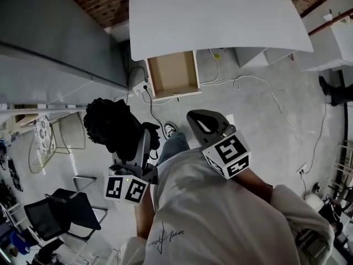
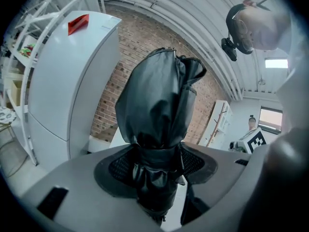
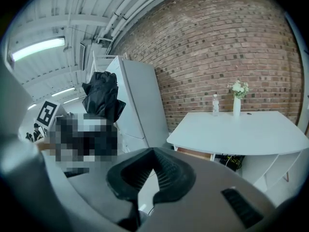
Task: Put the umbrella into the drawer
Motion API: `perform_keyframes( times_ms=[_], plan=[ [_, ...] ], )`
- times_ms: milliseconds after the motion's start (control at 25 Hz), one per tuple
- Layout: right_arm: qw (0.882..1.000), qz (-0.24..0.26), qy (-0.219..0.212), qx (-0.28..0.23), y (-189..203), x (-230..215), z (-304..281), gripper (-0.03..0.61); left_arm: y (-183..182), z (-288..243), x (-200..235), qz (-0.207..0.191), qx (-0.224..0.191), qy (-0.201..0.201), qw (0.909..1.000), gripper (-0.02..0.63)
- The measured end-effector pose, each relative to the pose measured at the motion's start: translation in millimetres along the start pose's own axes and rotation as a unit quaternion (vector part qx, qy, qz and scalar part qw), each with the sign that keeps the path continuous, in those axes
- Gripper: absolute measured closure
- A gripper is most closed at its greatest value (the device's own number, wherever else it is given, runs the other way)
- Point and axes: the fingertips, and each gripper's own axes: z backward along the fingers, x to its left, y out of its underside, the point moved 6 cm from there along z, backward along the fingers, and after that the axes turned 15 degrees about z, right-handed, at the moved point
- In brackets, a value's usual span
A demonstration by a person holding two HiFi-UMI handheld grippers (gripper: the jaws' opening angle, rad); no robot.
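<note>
Head view: left claw [image 1: 139, 142] clamps the folded black umbrella [image 1: 110, 127] at left-centre of frame; drawer [image 1: 174, 73] stands open under the white surface [image 1: 220, 21], upper centre.
Left gripper view: jaws pinch the umbrella [image 2: 157, 110] at its strapped waist; loose cloth bulges above.
Right gripper view: right claw [image 3: 152, 170] closed on nothing.
Umbrella handling: probably light, soft and slippery outside; best gripped on the firm bundled core.

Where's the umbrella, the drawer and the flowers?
umbrella [image 2: 154, 105], left gripper view, its black folded cloth.
drawer [image 1: 174, 70], head view, its bare bottom.
flowers [image 3: 239, 87], right gripper view, the white blooms.
</note>
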Motion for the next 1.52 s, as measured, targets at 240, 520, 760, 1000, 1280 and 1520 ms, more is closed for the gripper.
perform_keyframes(
  times_ms=[240,520,760,1000,1280,1520],
  plan=[
    [0.999,-0.01,0.032,0.008,-16,24,-35,0.569,-22,-10,39,-0.021,0.038,0.035,0.9984,0.353],
    [0.998,-0.032,0.049,0.031,-12,45,-61,0.569,-28,-31,76,-0.02,0.087,0.065,0.9938,0.353],
    [0.994,-0.068,0.058,0.056,4,45,-61,0.569,-28,-50,83,-0.029,0.112,0.061,0.9914,0.353],
    [0.99,-0.097,0.065,0.073,29,17,-68,0.569,-15,-89,90,-0.037,0.138,0.057,0.9881,0.354],
    [0.99,-0.098,0.06,0.079,29,13,-70,0.569,-5,-100,96,-0.046,0.159,0.052,0.9849,0.354],
    [0.99,-0.1,0.051,0.084,30,-7,-75,0.569,8,-126,96,-0.04,0.177,0.047,0.9822,0.359]
  ],
)
